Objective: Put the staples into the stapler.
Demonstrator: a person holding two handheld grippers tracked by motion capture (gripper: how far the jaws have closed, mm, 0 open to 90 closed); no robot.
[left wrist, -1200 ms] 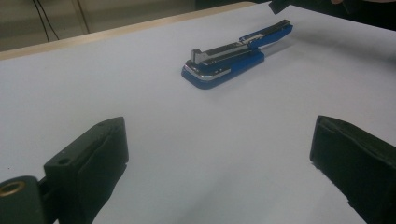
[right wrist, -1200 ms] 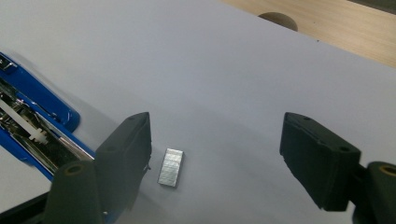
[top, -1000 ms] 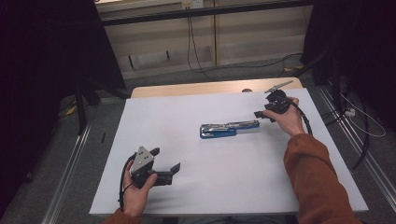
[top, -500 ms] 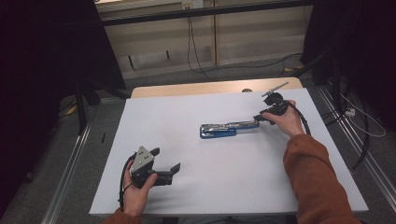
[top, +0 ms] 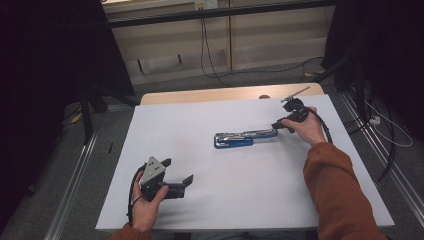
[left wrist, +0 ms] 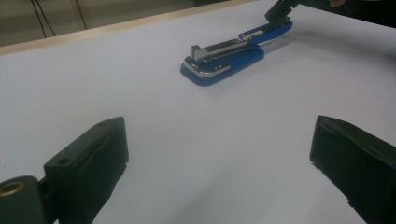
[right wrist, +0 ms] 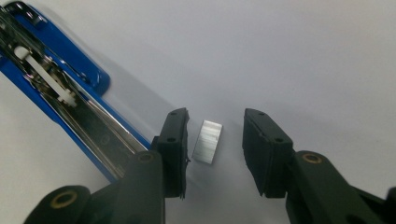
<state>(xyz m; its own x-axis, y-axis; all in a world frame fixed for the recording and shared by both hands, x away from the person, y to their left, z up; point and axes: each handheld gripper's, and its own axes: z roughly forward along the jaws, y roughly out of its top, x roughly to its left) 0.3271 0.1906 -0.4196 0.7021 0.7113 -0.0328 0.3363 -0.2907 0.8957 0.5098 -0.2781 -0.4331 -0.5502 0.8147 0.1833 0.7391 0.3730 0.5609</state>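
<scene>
Right hand-held gripper [right wrist: 215, 140]: jaws just closing around staple strip [right wrist: 208, 141], not yet pinching. Strip light, brittle; grip flat sides gently. Stapler [right wrist: 60, 88] at 10 o'clock. Left hand-held gripper [left wrist: 219, 158] wide.

The high view looks forward and down over the whole table [top: 165, 125]. The left gripper view looks low across it from afar toward the stapler [left wrist: 229, 58], which the right gripper view shows close up.

left claw [top: 176, 176] wide open, right claw [right wrist: 215, 140] closing
</scene>
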